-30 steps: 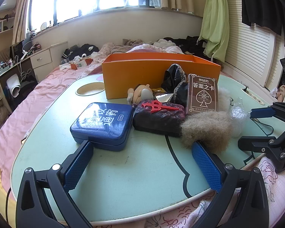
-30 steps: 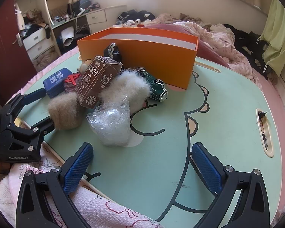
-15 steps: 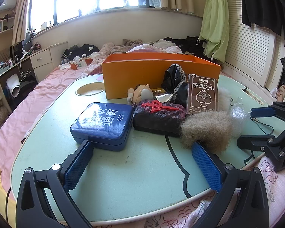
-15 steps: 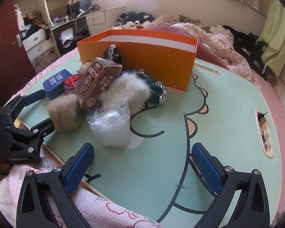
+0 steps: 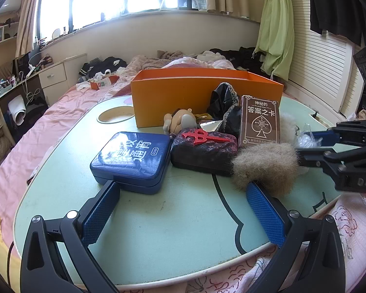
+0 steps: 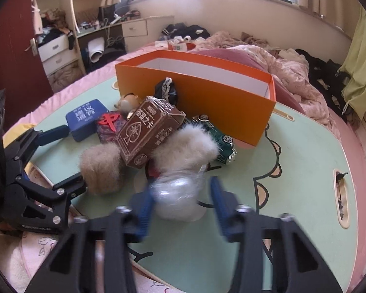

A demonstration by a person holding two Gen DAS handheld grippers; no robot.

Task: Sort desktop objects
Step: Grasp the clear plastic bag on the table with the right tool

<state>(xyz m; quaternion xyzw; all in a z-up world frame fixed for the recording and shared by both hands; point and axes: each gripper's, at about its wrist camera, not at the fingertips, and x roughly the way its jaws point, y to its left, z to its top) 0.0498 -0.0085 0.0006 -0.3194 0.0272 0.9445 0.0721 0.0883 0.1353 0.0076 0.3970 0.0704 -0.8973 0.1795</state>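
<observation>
A pile of objects lies on the green table [image 5: 173, 222] before an open orange box [image 5: 202, 90]: a blue case [image 5: 134, 158], a dark patterned pouch [image 5: 203, 152] with a red charm, a brown card box [image 5: 259, 122], a tan fur ball [image 5: 263, 164], a small doll [image 5: 183, 122]. My left gripper [image 5: 183, 212] is open and empty in front of the blue case. My right gripper [image 6: 180, 205] is blurred, its jaws narrowed around a clear crumpled plastic ball [image 6: 178, 197]. A white fur ball [image 6: 185, 149] and a green toy car [image 6: 219, 138] lie behind it.
The orange box [image 6: 195, 90] stands open with a white inside. A black lacy cloth [image 6: 166, 90] leans on its front wall. The table [image 6: 292, 195] has a cutout slot [image 6: 340, 199] at the right. A bed with pink bedding surrounds the table.
My right gripper has moved forward onto the plastic ball and its jaws have closed in around it. The left gripper has not moved.
</observation>
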